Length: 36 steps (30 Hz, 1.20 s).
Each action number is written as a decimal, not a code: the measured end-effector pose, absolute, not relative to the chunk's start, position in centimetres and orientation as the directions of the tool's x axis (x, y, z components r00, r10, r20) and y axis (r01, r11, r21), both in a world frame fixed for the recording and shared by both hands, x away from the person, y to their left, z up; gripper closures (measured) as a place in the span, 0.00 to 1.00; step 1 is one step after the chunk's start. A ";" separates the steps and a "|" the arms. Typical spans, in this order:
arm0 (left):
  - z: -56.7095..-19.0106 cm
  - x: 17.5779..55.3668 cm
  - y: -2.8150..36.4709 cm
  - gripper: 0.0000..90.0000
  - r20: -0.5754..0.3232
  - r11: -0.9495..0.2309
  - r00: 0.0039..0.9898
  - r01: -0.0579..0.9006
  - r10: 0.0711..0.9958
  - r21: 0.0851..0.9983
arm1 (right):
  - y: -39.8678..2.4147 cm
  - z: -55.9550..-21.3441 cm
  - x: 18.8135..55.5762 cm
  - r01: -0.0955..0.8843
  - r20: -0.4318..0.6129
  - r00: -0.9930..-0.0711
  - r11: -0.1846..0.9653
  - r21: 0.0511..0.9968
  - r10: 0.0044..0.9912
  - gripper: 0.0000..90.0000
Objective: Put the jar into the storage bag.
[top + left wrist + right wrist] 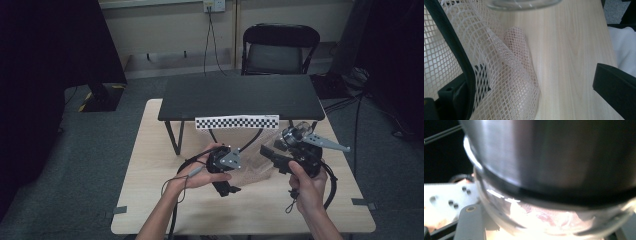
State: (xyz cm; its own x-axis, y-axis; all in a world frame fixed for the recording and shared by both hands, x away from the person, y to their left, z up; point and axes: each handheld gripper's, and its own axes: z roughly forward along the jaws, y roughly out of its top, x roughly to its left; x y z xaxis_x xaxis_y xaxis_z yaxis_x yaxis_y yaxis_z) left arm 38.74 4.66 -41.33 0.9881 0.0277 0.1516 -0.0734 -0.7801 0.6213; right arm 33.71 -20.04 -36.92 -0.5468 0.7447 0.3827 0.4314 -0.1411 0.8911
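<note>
A white mesh net (506, 75) hangs over the left jaw of my left gripper (534, 90), whose jaws stand wide apart; the net's lower part rests on the wooden table (571, 62). From above, the left gripper (225, 186) is near the table's middle, with the pale net (252, 172) spread to its right. My right gripper (280, 147) is raised beside it, shut on a clear glass jar (536, 220) with a brushed metal lid (554, 152), seen very close and blurred. The jar's glass rim (524, 3) shows above the net. I cannot tell how the jaws grip the jar.
A low black stand (240, 95) with a checkered strip (236, 121) on its front edge occupies the far half of the wooden table (150, 200). A black chair (280, 47) stands behind it. Cables trail from both grippers over the near table.
</note>
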 end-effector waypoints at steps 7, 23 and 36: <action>-41.2 38.7 4.8 0.00 0.146 -0.774 0.989 -0.073 0.026 0.630 | -19.0 -35.4 34.6 0.413 0.399 -0.562 -0.172 0.894 0.725 0.35; -41.0 38.4 4.8 0.00 0.147 -0.771 0.989 -0.074 0.026 0.632 | -16.3 -34.3 38.2 0.439 0.431 -0.552 -0.190 0.878 0.714 0.35; -40.5 38.4 5.1 0.00 0.147 -0.754 0.989 -0.095 0.003 0.650 | -14.5 -35.0 40.3 0.443 0.371 -0.513 -0.132 0.887 0.774 0.35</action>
State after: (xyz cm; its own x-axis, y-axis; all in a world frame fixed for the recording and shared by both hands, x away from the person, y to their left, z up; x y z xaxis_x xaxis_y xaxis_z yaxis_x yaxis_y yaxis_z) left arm 38.41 5.13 -40.54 0.9891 0.0026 0.1471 -0.0947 -0.7539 0.6502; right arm 40.28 -14.53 -35.04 -0.5128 0.7741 0.3712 0.4427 -0.1320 0.8869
